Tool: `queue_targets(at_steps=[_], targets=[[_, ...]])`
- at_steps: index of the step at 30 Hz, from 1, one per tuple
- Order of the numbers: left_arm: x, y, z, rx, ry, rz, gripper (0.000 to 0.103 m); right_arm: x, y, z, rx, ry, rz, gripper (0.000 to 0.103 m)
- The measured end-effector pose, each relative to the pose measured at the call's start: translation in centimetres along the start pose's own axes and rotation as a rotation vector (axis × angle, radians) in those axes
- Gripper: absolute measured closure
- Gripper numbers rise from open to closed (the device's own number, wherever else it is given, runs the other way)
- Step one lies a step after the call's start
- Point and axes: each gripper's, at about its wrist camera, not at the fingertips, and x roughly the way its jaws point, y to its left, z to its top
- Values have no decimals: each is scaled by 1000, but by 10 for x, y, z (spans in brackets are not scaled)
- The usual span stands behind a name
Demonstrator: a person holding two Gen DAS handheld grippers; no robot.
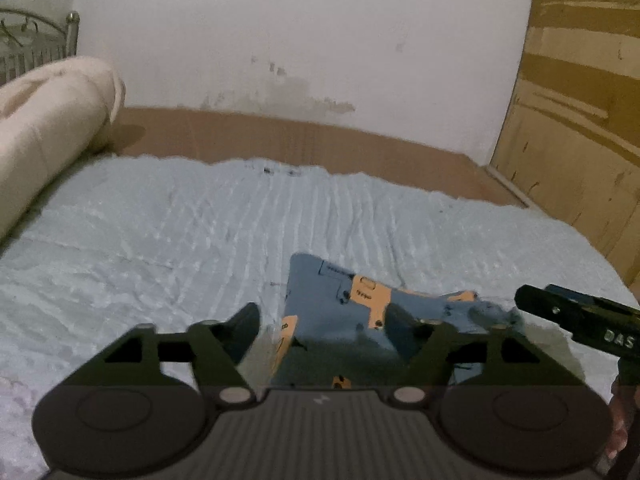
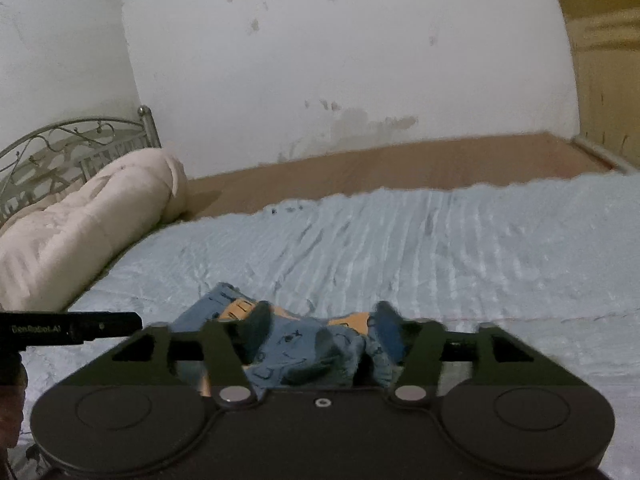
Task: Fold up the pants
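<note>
Small blue pants [image 1: 340, 320] with orange patches lie bunched on a light blue bedspread [image 1: 180, 240]. My left gripper [image 1: 324, 324] is open, its fingers apart on either side of the pants' left part, just above the cloth. My right gripper [image 2: 320, 328] is open too, with the crumpled pants [image 2: 304, 344] between its fingers; I cannot tell if it touches the cloth. The right gripper's body [image 1: 580, 316] shows at the right edge of the left wrist view, and the left gripper's body [image 2: 68, 328] shows at the left edge of the right wrist view.
A rolled cream duvet [image 1: 44, 128] lies at the bed's left side by a metal headboard [image 2: 60, 148]. Bare brown mattress [image 1: 300, 136] runs along the white wall. A wooden wardrobe [image 1: 576, 128] stands at the right.
</note>
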Motion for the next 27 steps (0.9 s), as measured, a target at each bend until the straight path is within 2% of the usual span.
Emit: queue_targets(at_steps=[5,6,8,15,21,27], targets=[[-51,-5,-2,23,-78,2,2,-53,21,-2,-41,-90,-9,9],[-64,-6,-4,26,-97,2,1,-62,25,-2,-43,-106,-10,4],[-85,-7,-8,37,-127,1,1,-87,34,-3,-44,-144,-18,1],[-160,-5,-41,62,-173,-34,1,-166,71,-23,-64,-224,-45,1],[-207,3,-85,76,-191,-17,1,-220,103,-63,-59,-234,-65,1],[-236,12,-125,70,-194,11,1,-253,120,-107,-28,-214,-91,1]])
